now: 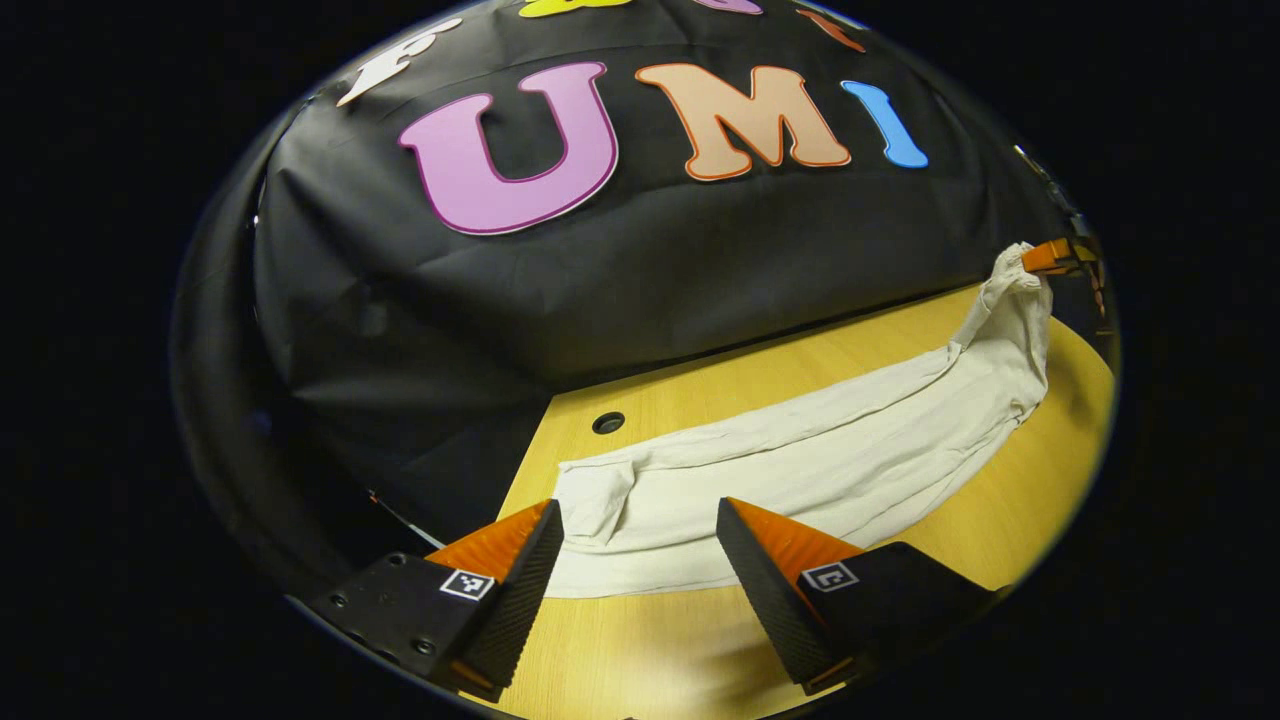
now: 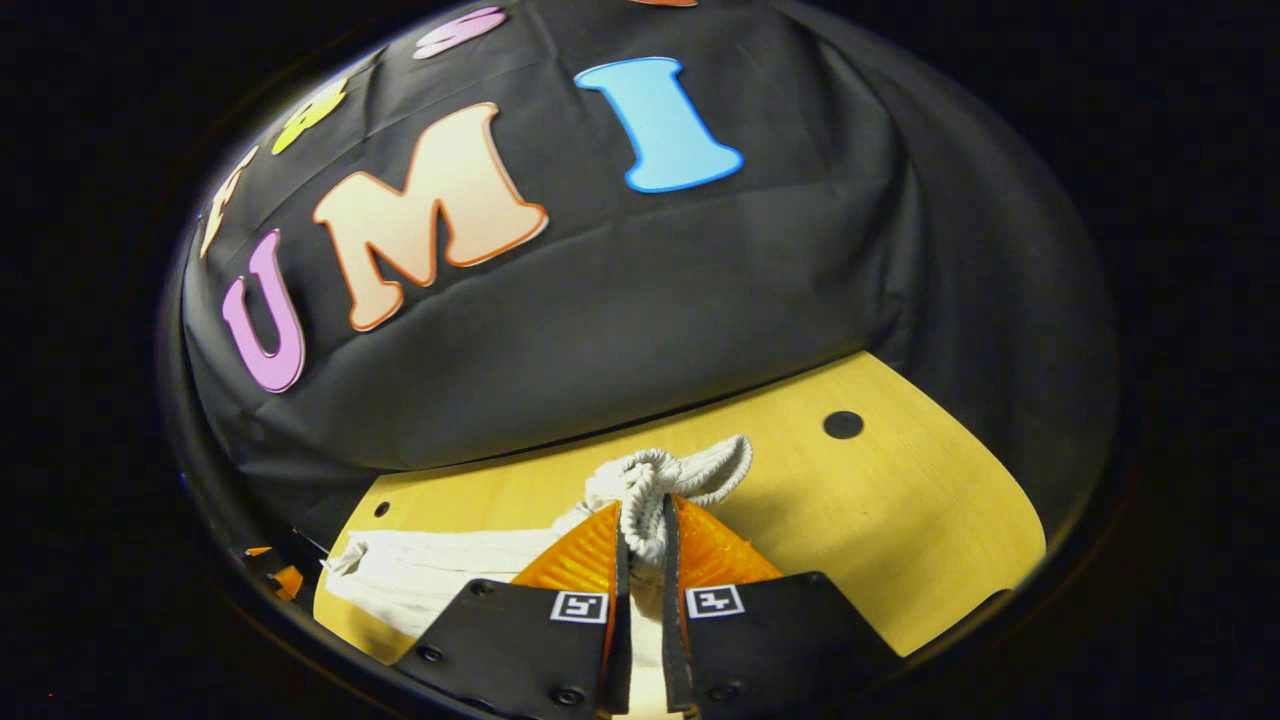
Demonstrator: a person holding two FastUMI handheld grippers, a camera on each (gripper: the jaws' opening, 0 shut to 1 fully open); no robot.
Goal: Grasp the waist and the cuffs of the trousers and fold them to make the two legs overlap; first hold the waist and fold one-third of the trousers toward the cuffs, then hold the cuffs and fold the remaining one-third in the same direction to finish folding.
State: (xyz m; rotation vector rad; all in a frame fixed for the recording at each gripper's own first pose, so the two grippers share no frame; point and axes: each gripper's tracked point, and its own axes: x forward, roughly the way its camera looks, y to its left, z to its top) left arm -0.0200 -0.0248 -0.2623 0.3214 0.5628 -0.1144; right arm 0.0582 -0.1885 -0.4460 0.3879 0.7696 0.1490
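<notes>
We see the trousers lying stretched out as one long pale band across the table, and the two legs look already laid over each other, so we judge the first overlap done. In the left gripper view the left gripper sits low at the near left end of the cloth, fingers wide apart with the cuff end between them, not pinched yet as far as we can tell. In the right gripper view the right gripper has its fingers closed tight on the bunched elastic waist, lifted a bit off the table at the far end. Neither third-fold looks started: the trousers are at full length. Left to do, we judge: fold waist toward cuffs, then fold the cuffs over.
</notes>
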